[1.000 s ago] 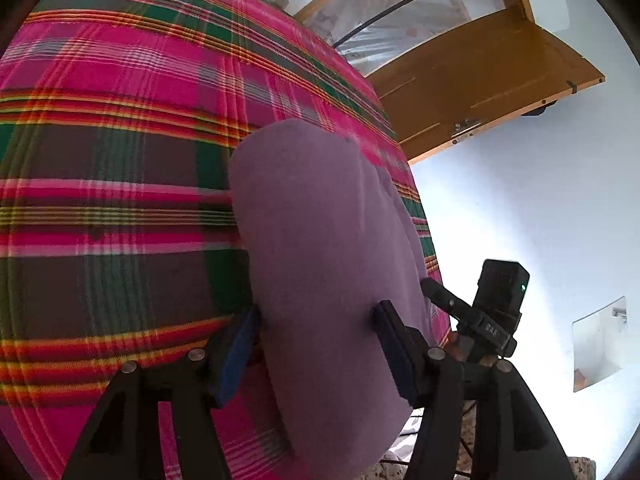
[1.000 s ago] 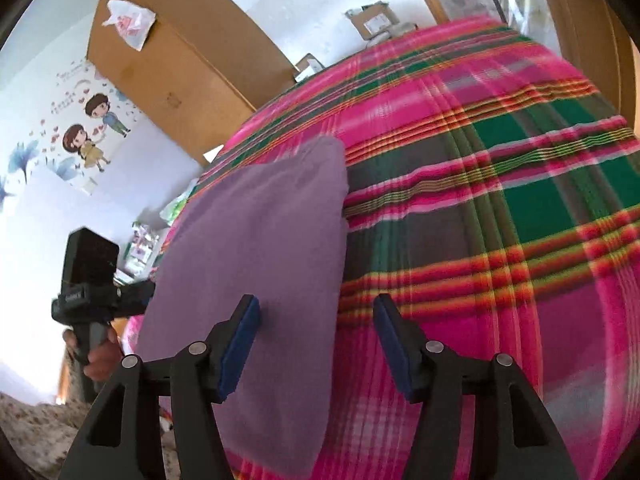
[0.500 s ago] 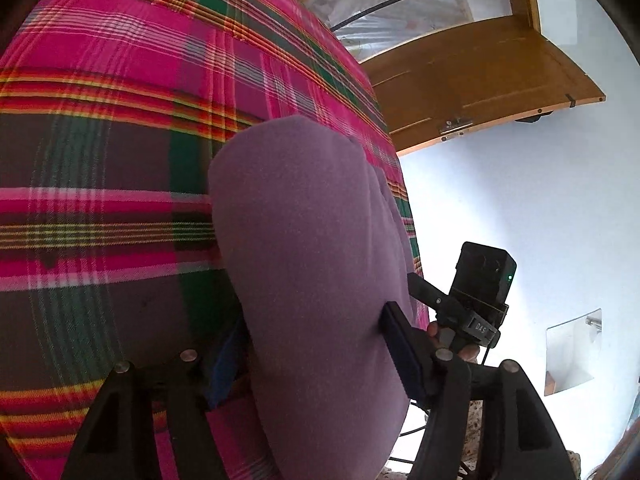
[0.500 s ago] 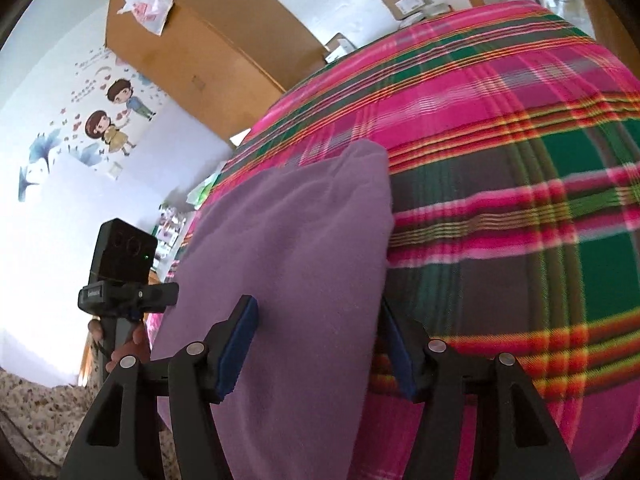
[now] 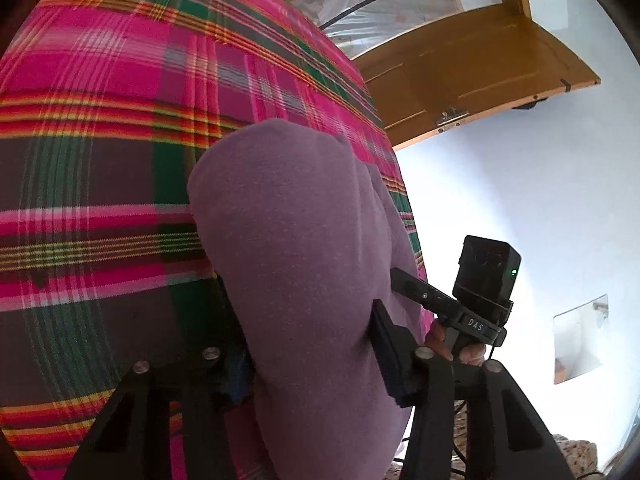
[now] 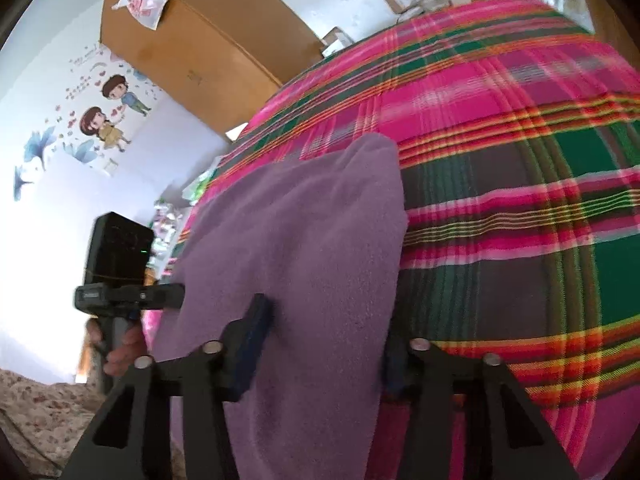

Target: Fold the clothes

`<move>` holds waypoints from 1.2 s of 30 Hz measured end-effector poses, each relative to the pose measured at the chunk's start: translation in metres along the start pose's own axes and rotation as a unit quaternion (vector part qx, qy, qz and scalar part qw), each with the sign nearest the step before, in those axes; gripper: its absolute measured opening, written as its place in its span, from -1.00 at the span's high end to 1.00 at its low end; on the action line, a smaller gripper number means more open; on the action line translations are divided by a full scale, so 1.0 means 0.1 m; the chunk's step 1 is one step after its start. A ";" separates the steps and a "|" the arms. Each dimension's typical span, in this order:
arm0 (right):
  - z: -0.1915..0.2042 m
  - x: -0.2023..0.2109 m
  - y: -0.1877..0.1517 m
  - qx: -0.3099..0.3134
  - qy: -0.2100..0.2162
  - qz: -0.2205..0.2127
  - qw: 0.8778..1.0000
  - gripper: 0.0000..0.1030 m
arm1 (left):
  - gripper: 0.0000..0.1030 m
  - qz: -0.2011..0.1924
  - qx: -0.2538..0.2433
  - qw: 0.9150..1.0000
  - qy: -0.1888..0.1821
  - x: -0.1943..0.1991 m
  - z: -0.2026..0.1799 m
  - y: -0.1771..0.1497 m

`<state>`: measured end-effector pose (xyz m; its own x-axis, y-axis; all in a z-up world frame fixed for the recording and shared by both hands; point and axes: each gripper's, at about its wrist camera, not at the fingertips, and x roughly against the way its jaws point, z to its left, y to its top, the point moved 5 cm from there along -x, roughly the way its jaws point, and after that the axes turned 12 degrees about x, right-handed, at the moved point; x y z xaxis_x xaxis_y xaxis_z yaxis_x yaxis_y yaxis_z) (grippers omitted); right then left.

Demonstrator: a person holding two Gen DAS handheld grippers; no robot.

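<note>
Purple garment (image 5: 304,264) flat on plaid bed (image 5: 100,160), near edge between both tongs; left tongs (image 5: 308,364) and right tongs (image 6: 320,340) closing over it, not yet pinching, probably to lift that edge for folding

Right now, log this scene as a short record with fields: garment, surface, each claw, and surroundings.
garment: soft purple fleece garment, lying on the bed near its edge
surface: pink, green and orange plaid bedspread
left claw: closing, garment's near edge between its jaws
right claw: closing, garment's near edge between its jaws
surroundings: wooden door; cartoon wall sticker
</note>
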<state>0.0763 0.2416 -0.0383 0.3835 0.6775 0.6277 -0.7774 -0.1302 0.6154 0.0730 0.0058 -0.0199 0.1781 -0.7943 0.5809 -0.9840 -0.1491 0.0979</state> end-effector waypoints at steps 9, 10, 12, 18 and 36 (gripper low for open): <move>0.15 0.14 0.04 0.018 -0.021 -0.018 0.999 0.53 | 0.20 -0.010 -0.017 1.000 -0.003 0.15 -0.10 -0.05; 0.16 0.16 0.06 0.015 -0.018 -0.022 0.999 0.53 | 0.20 -0.014 -0.019 1.000 -0.004 0.19 -0.11 -0.04; 0.23 0.18 0.13 0.018 -0.017 -0.029 0.999 0.54 | 0.20 -0.023 -0.021 0.999 -0.007 0.26 -0.13 -0.02; 0.43 0.07 0.38 0.029 -0.016 -0.038 0.999 0.54 | 0.20 -0.041 -0.025 0.999 0.001 0.55 -0.15 0.13; 0.61 -0.73 1.19 0.016 0.000 -0.033 0.999 0.54 | 0.20 -0.091 -0.011 0.994 0.055 1.18 0.01 0.98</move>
<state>-0.0140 0.1318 0.0184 0.4336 0.6849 0.5856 -0.7338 -0.1087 0.6706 -0.0024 -0.1025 0.0574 0.3523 -0.6860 0.6367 -0.9357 -0.2704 0.2264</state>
